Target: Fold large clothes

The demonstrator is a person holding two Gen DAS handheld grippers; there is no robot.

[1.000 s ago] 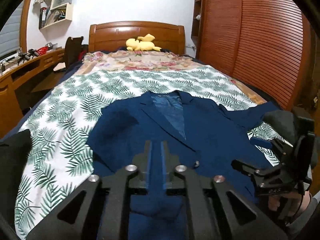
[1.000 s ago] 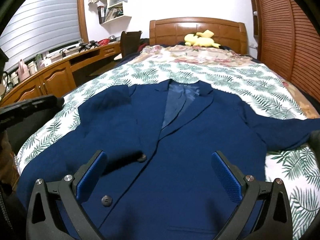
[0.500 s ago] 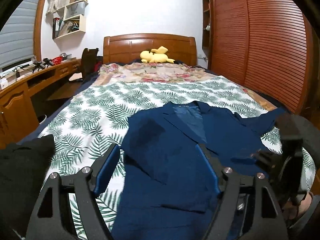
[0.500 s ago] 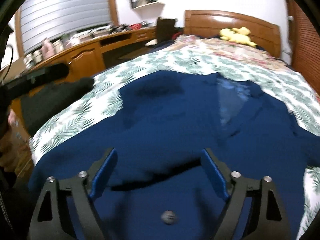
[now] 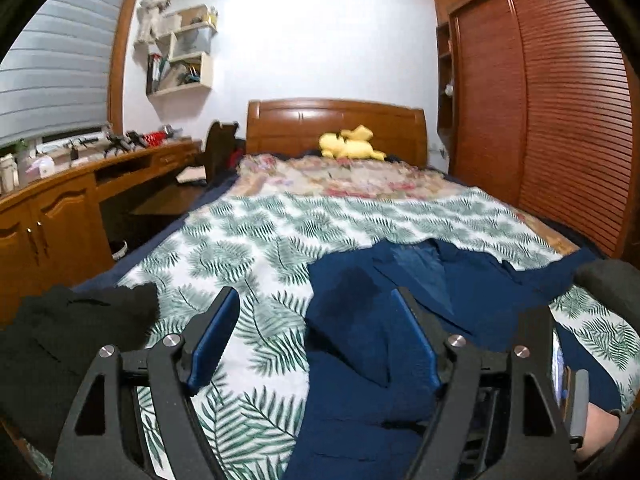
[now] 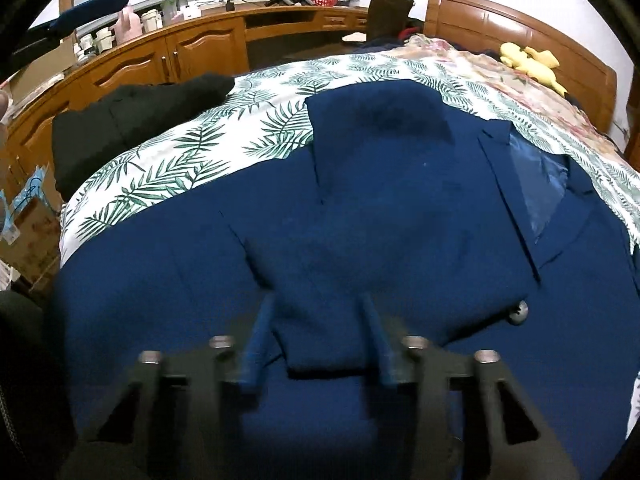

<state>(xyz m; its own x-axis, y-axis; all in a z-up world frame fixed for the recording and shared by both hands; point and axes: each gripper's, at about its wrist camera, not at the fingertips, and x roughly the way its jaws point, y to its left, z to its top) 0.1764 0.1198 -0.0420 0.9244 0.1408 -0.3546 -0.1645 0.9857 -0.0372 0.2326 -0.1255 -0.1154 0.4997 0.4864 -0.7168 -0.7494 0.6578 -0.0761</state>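
A folded black garment [image 5: 60, 340] lies at the bed's left edge. My left gripper [image 5: 316, 344] hangs with jaws wide apart above the leaf-print bedspread [image 5: 248, 248], nothing between them. The navy blazer [image 6: 360, 216] lies face up across the foot of the bed, one sleeve folded over its front. My right gripper [image 6: 318, 340] is closing, the sleeve's cuff [image 6: 320, 344] between its jaws.

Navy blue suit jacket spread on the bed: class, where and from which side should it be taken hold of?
Grip the navy blue suit jacket by the cuff end of its folded-over sleeve, coming from the near hem side: that loose edge lies on top, facing the closing right tool.
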